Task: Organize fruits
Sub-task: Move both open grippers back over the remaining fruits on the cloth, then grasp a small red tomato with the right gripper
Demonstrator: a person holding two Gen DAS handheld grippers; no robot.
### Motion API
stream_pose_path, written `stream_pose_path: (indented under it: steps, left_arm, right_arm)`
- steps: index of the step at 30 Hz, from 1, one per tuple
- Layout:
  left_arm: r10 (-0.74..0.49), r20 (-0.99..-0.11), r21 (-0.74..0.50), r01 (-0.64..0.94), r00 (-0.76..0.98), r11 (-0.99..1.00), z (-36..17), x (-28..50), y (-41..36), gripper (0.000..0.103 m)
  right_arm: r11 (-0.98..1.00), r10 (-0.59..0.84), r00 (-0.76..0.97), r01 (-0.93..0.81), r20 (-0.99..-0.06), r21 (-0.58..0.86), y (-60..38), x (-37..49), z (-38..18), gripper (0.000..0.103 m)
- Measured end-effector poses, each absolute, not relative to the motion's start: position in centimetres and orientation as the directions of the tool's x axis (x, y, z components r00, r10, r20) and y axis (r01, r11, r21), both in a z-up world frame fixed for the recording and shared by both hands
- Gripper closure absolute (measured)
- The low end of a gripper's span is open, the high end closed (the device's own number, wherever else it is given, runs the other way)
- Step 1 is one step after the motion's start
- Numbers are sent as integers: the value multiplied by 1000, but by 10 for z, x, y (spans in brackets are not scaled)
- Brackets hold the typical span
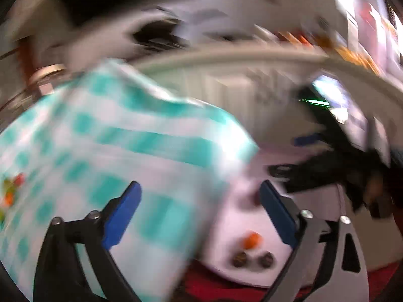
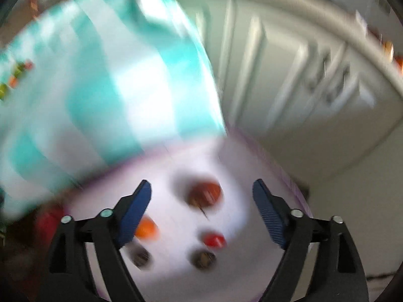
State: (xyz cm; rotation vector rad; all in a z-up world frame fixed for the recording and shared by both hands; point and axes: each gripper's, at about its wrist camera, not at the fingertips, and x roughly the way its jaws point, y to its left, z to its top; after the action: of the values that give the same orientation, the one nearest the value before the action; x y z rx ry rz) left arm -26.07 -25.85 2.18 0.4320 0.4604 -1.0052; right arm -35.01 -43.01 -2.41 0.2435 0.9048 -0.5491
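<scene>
Both views are motion-blurred. A white board (image 2: 234, 166) holds small fruits: a red-brown one with a stem (image 2: 205, 194), an orange one (image 2: 147, 229), a red one (image 2: 214, 240) and two dark brown ones (image 2: 204, 258). My right gripper (image 2: 201, 205) is open and empty above them. My left gripper (image 1: 200, 211) is open and empty, over the edge of a teal-and-white checked cloth (image 1: 113, 151). The left wrist view shows the orange fruit (image 1: 252, 239) and two dark ones (image 1: 253, 259) on the board (image 1: 239, 221), and the other gripper (image 1: 340, 166) at right.
The checked cloth (image 2: 100, 75) lies left of the board, with small coloured items at its far left edge (image 2: 15, 78). White cabinet doors (image 2: 289, 75) stand behind. Something red (image 1: 214, 285) lies under the board's near edge.
</scene>
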Motion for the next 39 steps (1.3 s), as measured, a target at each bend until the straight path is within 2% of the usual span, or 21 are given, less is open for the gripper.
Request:
stream_pose_path:
  steps: [3,6,10,14,18,22,26,31,39]
  left_arm:
    - [-641,-497,43,755,584,655,59,-206,-205,2]
    - [-506,-503,-33,569,701,822,73,-140,-151,2]
    - [-318,-541,-69,336,778,939,65,-65,-87,2]
    - [-118,-583,-96,77,804,992,55,7,-28,2]
    - [-20,-615,-188,-122,788,975,50,63,22,2]
    - [2,-620,-234,-188,785,954,46,95,42,2]
    - [-29,-634,-308,-217,772,926,35,112,53,2]
    - [-104,-642,-337,-158,759,928,19,113,54,2]
    - [-145,-670,-370,-159,728,915,9,120,58,2]
  right_arm:
    - [878,-312,657,475,-686,55,-407,-323,14,16]
    - [907,-207,738,391,-642,158,-374,-294,29,16]
    - [929,-64,767,280,-638,244,-327,-234,48,16]
    - [935,22,774,207,-633,286,-294,-170,43,16]
    - [953,52,745,161,-665,255,-259,-92,30,16]
    - [967,85,724,105,-685,231,-236,-21,18,16]
    - [979,86,718,67,-691,191,-217,41,15,16]
    - [989,93,695,17,-713,146,-196,105,5,16]
    - [985,24,665,-142,-747,-94,-148,186,-2,33]
